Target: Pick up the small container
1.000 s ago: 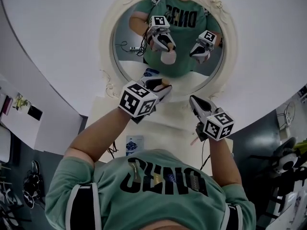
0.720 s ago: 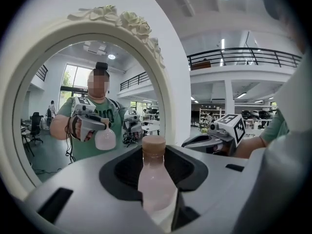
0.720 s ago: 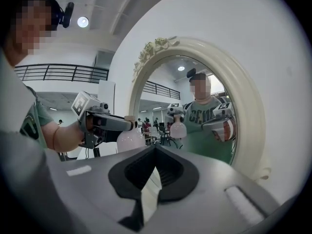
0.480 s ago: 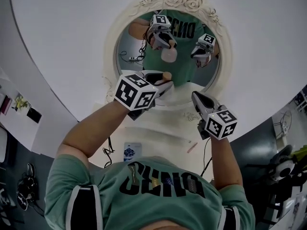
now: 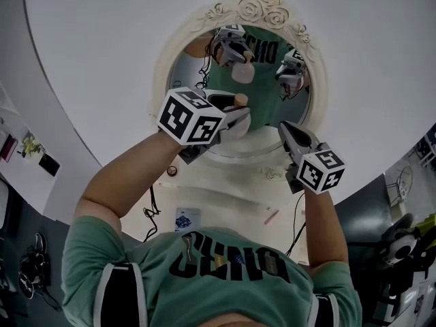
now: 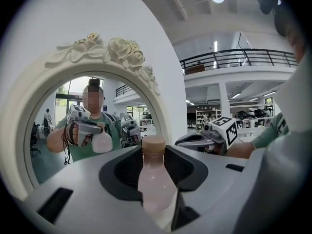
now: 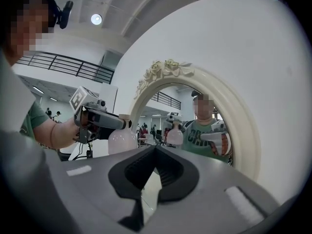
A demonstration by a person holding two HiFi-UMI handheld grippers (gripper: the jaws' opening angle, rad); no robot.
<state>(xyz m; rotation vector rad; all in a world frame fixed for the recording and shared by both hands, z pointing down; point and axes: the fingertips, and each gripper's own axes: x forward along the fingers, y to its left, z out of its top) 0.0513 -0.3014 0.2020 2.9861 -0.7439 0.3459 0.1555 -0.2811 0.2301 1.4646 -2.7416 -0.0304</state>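
The small bottle (image 6: 155, 179) – pale pinkish-white, with a tan cap – is gripped between the fingers (image 6: 117, 172) of the left gripper (image 5: 235, 118). It stands upright in the air, well above the table (image 5: 225, 196). In the left gripper view the dark pads press on either side of its body, and its neck and cap rise above them. In the head view its cap shows just past the gripper's marker cube (image 5: 191, 116), and the right gripper view shows it from the side, sticking out of the left gripper's front.

The right gripper (image 5: 289, 129) is beside it at about the same height, apart from the bottle. Its fingers (image 7: 170, 172) are drawn together with only a thin slit of light between them, and they hold nothing.

Both grippers point at a round mirror (image 5: 262, 5) in a cream frame topped with moulded roses, set against a white wall (image 5: 102, 46). The glass reflects the person in a green T-shirt (image 5: 225, 278), both grippers and the bottle.

On the cream table lie a blue-and-white card (image 5: 186, 220), a pink pen-like stick (image 5: 271, 216) and a small brown round thing (image 5: 172, 171) – too small to name.
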